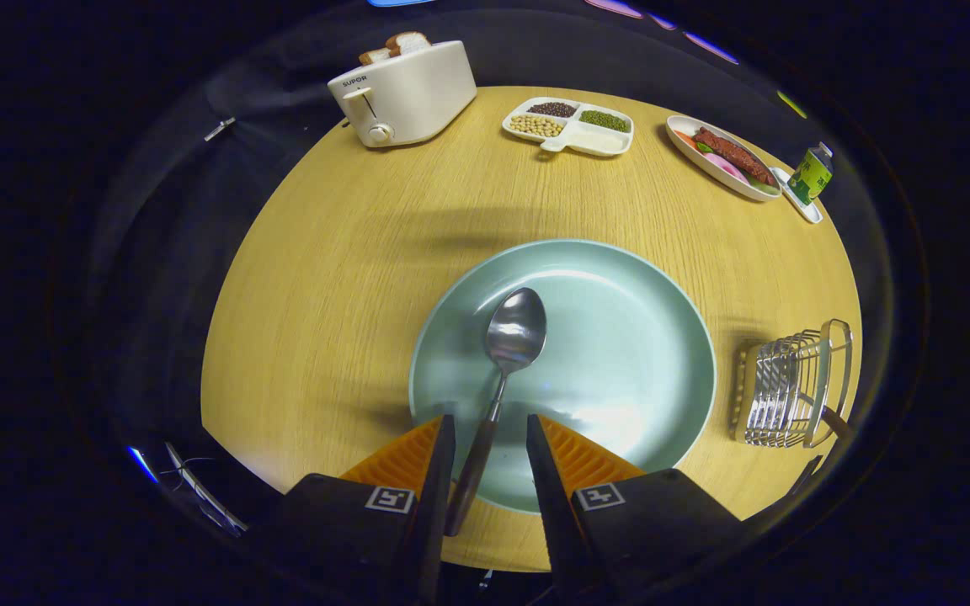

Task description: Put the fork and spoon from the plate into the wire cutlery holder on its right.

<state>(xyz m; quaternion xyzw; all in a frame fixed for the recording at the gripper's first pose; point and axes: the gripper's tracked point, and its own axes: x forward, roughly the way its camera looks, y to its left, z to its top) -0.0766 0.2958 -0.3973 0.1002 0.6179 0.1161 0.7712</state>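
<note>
Gripper: the gripper [489, 438] hangs low over the near edge of the round tabletop [325, 278], its fingers spread apart and gripping nothing, one on each side of the spoon's handle, neither touching it.
Spoon: the spoon [508, 353] lies in the plate, bowl near the plate's middle, dark handle running back over the near rim and between the fingers; it looks lined up for a pinch on the handle.
Plate: the pale green plate [636, 353] sits just ahead of the fingers, near the tabletop's near edge.
Fork: I see no fork on the plate; a dark handle sticking out of the holder may be it, but I cannot tell.
Holder: the wire cutlery holder [792, 387] stands just beside the plate at the right edge, close enough for a short carry.
Far edge: a toaster [405, 93] with bread, a divided dish [569, 126] of beans, an oval food dish [725, 160] and a small green bottle [812, 172], all well apart from the plate.
</note>
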